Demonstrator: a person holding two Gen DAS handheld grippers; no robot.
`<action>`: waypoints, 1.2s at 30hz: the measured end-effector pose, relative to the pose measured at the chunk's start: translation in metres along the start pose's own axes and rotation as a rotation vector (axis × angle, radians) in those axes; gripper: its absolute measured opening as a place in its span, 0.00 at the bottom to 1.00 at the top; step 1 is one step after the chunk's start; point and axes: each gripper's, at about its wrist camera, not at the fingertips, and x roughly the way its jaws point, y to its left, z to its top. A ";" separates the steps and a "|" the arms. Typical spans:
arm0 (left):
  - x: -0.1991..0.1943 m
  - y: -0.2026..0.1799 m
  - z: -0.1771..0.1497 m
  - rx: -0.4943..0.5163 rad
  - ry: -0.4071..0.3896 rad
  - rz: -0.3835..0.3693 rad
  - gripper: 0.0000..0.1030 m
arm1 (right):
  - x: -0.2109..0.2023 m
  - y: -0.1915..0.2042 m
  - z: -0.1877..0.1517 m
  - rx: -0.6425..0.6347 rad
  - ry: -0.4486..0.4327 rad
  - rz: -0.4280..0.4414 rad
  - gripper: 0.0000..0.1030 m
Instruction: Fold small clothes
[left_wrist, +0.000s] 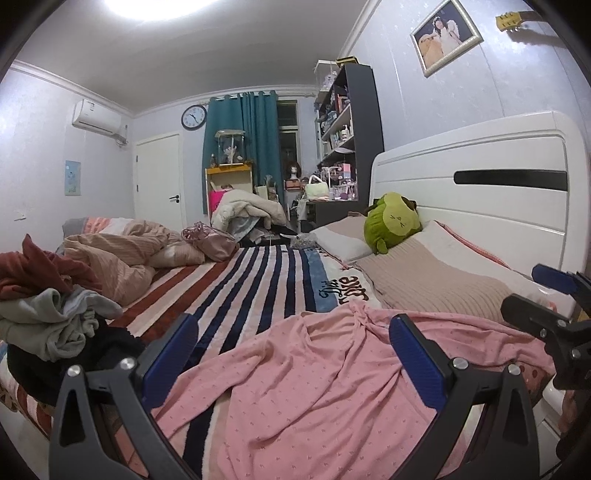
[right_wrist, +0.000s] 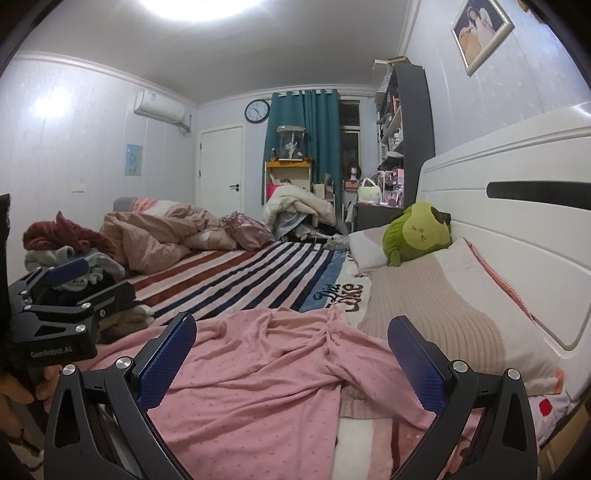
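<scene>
2 hand-held grippers (left_wrist: 293, 341) (agape) above pink garment (left_wrist: 314, 387)

Striped bed (left_wrist: 258, 280) with pink garment (left_wrist: 314, 373), clothes pile (left_wrist: 48, 314), pillows (left_wrist: 424, 280).

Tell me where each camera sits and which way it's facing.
Left wrist: on the left hand-held gripper, open above the pink garment, facing across the bed; right hand-held gripper at right edge.
Right wrist: on the right hand-held gripper, open, same direction; left gripper at left edge.
Shared: garment, green plush, headboard.
</scene>
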 end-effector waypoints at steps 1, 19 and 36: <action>-0.001 0.000 -0.001 0.003 0.001 -0.004 0.99 | 0.000 0.000 0.000 0.000 0.000 0.002 1.00; 0.011 0.090 -0.050 -0.096 0.061 0.064 0.99 | 0.061 0.042 -0.016 -0.030 0.115 0.051 1.00; 0.042 0.229 -0.200 -0.400 0.344 0.146 0.77 | 0.121 0.094 -0.058 -0.030 0.259 0.138 1.00</action>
